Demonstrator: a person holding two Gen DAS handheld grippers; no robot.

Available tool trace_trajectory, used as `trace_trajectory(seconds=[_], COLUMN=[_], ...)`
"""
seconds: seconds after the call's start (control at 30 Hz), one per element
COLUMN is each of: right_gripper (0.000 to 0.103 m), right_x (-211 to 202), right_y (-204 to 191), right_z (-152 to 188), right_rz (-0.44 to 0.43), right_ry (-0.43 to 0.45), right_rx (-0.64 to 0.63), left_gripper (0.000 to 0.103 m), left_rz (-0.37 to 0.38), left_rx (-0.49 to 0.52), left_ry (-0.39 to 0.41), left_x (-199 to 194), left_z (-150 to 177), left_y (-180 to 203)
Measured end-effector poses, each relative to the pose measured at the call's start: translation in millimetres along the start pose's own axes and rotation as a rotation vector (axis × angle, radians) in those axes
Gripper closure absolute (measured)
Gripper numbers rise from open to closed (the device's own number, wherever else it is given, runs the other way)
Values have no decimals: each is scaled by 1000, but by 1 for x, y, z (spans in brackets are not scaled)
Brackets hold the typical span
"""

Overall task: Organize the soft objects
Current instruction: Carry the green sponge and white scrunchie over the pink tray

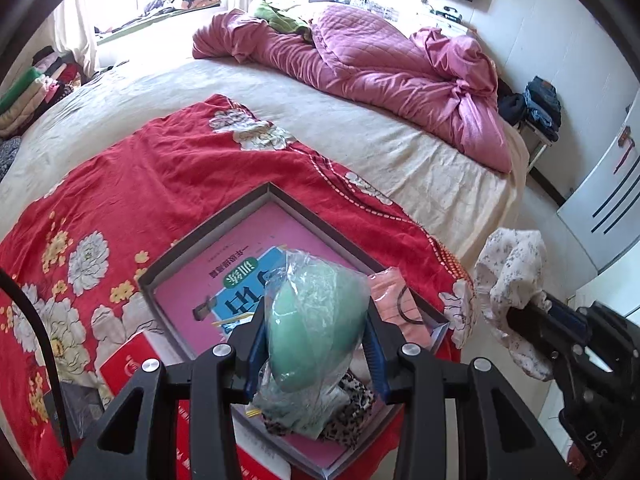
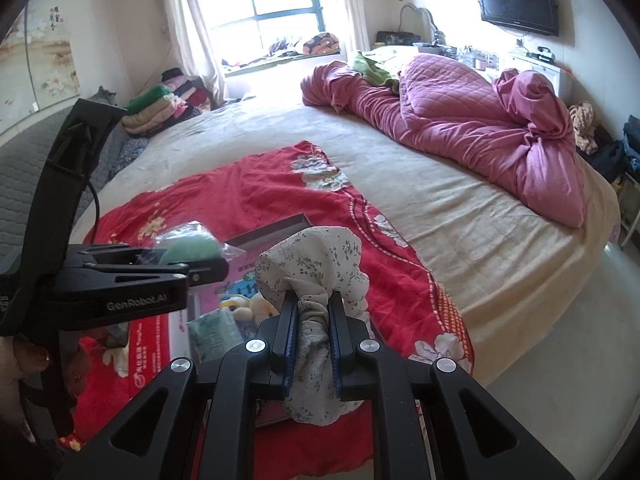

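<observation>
Left gripper (image 1: pixel 316 344): jaws clamped on a green padded item sealed in a clear plastic bag (image 1: pixel 316 320). The load is held above the near part of a shallow grey box (image 1: pixel 224 216), which sits on a red floral cloth (image 1: pixel 160 168) spread over the near side of the bed (image 1: pixel 360 120).

Right gripper (image 2: pixel 312 320): jaws closed on a bunched white floral fabric (image 2: pixel 316 260), gripped at a gathered neck, with loose folds spilling above and below the fingers. In the left wrist view this fabric hangs right of the box, beyond the bed's edge.

Box contents: a pink book with a blue cover panel (image 1: pixel 240 280) lies flat on the bottom; a leopard-print cloth (image 1: pixel 352 404) lies at the near corner, under the bagged item; a peach-coloured cloth (image 1: pixel 396 300) lies against the right wall.

Far side of the bed: a crumpled pink quilt (image 1: pixel 380 64). It is well apart from the work area.

Handling assessment: both held items appear light and fully compliant. The bagged item's film looks slick and crinkled, so slippage within the grip is a probable risk; the sounder hold is across the padded body, not on loose film. The floral fabric has no stiffness and will drape; a bunched hold near its middle, as now, should keep trailing ends short. Neither appears fragile.
</observation>
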State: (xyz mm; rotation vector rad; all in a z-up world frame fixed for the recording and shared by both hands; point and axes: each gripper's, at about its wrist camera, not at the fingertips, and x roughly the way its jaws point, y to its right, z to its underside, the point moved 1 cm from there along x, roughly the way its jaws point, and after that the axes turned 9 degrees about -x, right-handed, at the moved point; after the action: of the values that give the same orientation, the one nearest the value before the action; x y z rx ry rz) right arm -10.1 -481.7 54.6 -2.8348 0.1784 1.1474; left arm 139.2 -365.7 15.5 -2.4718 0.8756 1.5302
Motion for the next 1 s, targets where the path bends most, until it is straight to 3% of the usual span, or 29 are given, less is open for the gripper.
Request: trace_trajectory(seconds=[0.4,1.0], right_gripper=[89,88], right_x=[26,62], right_y=[3,-5], right_z=[1,2], right_rz=[3,-5], right_ry=[-42,-84], right_rx=[-6,-36], left_gripper=[61,61], left_rz=[-1,9], left_rx=[-15,-38], left_ry=[-89,-132], left_x=[38,49], left_z=[25,56], left_y=[-7,-21])
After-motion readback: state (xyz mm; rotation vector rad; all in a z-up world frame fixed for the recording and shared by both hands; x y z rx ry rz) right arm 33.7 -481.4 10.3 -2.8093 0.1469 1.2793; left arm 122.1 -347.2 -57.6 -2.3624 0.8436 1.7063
